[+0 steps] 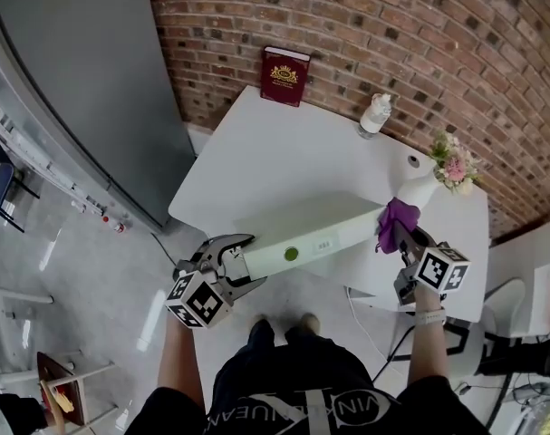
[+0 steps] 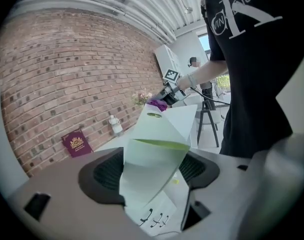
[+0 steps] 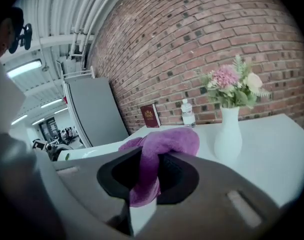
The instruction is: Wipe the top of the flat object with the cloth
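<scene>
At a white table set against a brick wall, we see a person in a black shirt working with a gripper in each hand. The left gripper has its jaws spread wide and closed on the near end of a long flat box, one dark pad on either side. That end juts out past the table's near edge. The rest of the box runs along the table's front towards the right; we cannot tell whether it rests on the tabletop.

The right gripper pinches a purple cloth between nearly closed jaws. The cloth bunches above the pads and sits at the box's far end, on its upper edge.

The box is pale, with a round green mark and a small label on its side. The label's print is too small for us to read. Dark symbols on its near end, in the left gripper view, are also unreadable.

At the back of the table a maroon book with a gold crest leans against the wall, its lettering too small to make out. A clear bottle stands to the right of it, and a white vase of pink flowers beyond that. The shirt carries white lettering; we can read only a large "K" and fragments.
</scene>
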Motion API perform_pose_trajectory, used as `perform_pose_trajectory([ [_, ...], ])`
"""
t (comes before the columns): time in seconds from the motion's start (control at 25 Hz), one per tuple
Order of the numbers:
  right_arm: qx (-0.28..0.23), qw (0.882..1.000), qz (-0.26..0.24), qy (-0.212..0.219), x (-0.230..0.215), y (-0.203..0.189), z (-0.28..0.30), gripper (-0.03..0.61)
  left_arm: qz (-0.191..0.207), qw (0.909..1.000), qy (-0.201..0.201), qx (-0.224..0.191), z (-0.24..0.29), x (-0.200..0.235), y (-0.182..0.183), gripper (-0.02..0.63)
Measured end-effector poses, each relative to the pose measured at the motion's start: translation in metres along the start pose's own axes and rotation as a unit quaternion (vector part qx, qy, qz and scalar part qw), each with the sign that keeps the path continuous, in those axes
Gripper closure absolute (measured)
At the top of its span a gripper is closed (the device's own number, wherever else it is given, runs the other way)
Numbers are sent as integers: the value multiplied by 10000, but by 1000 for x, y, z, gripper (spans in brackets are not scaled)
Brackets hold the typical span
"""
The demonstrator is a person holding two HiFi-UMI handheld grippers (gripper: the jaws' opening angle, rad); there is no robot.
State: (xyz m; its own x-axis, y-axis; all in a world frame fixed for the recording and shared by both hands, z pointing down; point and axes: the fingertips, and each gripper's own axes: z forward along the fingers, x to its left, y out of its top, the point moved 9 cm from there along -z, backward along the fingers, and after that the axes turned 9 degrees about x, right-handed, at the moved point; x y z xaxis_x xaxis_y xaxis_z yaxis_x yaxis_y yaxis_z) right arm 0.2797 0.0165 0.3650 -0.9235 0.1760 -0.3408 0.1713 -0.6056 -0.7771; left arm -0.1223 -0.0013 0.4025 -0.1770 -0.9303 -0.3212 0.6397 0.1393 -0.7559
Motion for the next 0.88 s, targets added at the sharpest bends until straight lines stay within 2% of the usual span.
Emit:
perform_pose_trajectory([
  [0.12,8,9995,311,67,2,-26,-6,511,553,9977,98,390,5,-10,-9,296],
  [0.32,-69,9957,915,95,0,-63,-3,511,1502,9848,359,790,18,-23,-28,296],
  [0.56,-190,9976,570,-348,14,-75,-3,511,2349,9649,726,920,28,-23,-48,298],
  [0.72,-205,9985,384,-328,24,-82,-5,511,2980,9445,997,954,40,-30,-65,298],
  [0.88,-67,9991,316,-259,28,-92,-9,511,3385,9287,1162,975,52,-41,-78,296],
])
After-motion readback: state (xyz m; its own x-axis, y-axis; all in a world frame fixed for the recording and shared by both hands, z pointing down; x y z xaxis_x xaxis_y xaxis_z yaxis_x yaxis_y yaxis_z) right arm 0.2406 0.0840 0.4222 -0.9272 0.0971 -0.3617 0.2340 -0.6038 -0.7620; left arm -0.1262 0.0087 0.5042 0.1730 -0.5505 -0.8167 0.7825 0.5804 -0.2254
